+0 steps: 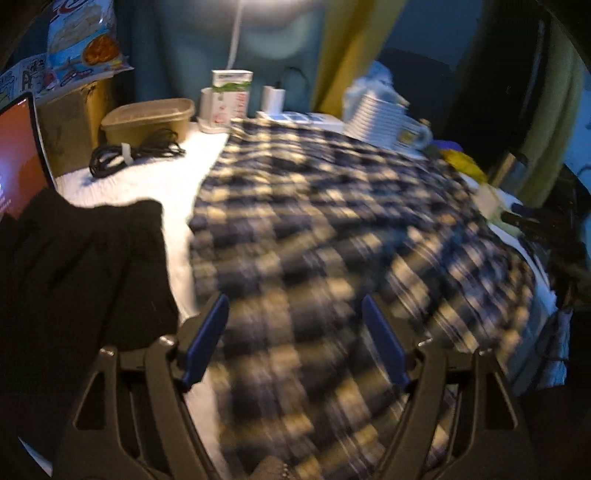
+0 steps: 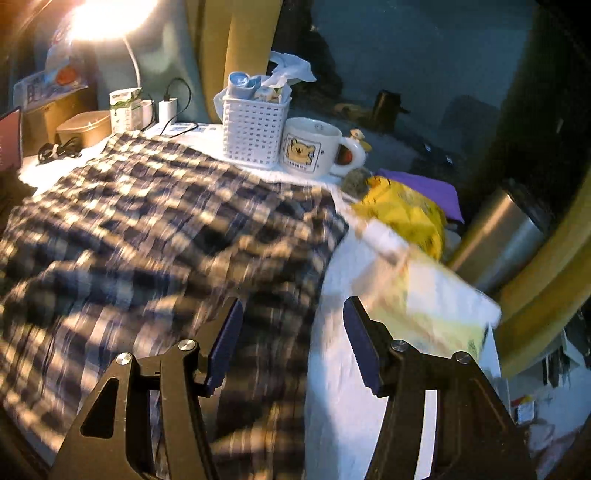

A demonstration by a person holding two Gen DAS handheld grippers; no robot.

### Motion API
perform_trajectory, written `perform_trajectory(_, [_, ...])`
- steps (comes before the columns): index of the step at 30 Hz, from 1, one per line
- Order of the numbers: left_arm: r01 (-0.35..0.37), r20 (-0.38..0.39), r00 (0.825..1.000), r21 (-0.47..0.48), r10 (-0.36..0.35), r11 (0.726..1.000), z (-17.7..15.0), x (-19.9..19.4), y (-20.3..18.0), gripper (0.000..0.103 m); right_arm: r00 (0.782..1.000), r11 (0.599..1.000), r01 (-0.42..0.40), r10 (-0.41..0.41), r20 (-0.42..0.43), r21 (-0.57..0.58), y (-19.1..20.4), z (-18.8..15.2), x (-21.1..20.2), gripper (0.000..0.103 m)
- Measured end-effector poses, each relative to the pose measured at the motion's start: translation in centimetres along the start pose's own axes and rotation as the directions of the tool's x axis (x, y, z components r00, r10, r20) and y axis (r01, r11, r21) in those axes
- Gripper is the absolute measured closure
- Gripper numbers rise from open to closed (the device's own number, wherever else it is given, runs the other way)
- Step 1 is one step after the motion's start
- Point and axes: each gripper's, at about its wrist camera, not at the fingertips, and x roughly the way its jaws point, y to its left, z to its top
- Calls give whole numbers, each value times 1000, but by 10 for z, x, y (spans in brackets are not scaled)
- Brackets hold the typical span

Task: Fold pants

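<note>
Left gripper [image 1: 295, 339]: blue-padded fingers spread wide, nothing between them, hanging over the near end of the plaid pants [image 1: 314, 229]. Right gripper [image 2: 291, 343]: also spread wide and empty, w/ its left finger over the pants' right edge and its right finger over bare white tabletop [image 2: 340, 387].

Pants are navy-and-cream check, lying flat across the middle of the table, covering most of it. Long axis runs from the near edge toward the back wall; which end is the waist can't be told, since motion blur smears the cloth in both views.

Around them: a black garment [image 1: 85, 273] heaped at the left, just beside the pants, w/ a strip of white table between. Behind it, a lit red screen [image 1: 16, 158], cut off by the frame. At the back left, a coiled black cable [image 1: 133, 151] in front of a brown tub [image 1: 147, 118]. At the back right, a white slatted basket [image 2: 253, 129] and a bear-print mug [image 2: 314, 147] stand just beyond the pants' far edge. A yellow bag [image 2: 406, 210] and a pale blurred packet [image 2: 436, 295] sit to the right, near the right gripper. A lamp [image 2: 107, 18] glares at top left; the room beyond is dark & hard to make out.
</note>
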Motion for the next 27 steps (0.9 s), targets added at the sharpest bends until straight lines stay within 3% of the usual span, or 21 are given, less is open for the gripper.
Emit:
perform_trajectory(7, [95, -9, 995, 25, -94, 995, -46, -20, -37, 27, 1000, 1000, -13, 13, 17, 18, 10, -38, -36, 43])
perform_trajectory(11, [61, -11, 998, 82, -60, 995, -66, -28, -54, 27, 999, 999, -16, 14, 35, 47, 13, -55, -54, 43])
perform_trajectory(16, [71, -49, 997, 112, -66, 991, -85, -31, -65, 24, 999, 995, -26, 22, 38, 100, 12, -78, -68, 43])
perform_trajectory(22, [16, -94, 996, 203, 4, 979, -105, -23, -87, 20, 1000, 991, -9, 7, 10, 136, 3, -104, -73, 41])
perform_trajectory(25, [-84, -98, 989, 259, 113, 962, -110, -13, -94, 20, 1000, 990, 11, -11, 4, 143, -2, -109, -73, 40])
perform_trajectory(27, [-126, -73, 986, 254, 149, 959, -111, -12, -92, 19, 1000, 988, 19, -21, 7, 152, -6, -110, -73, 40])
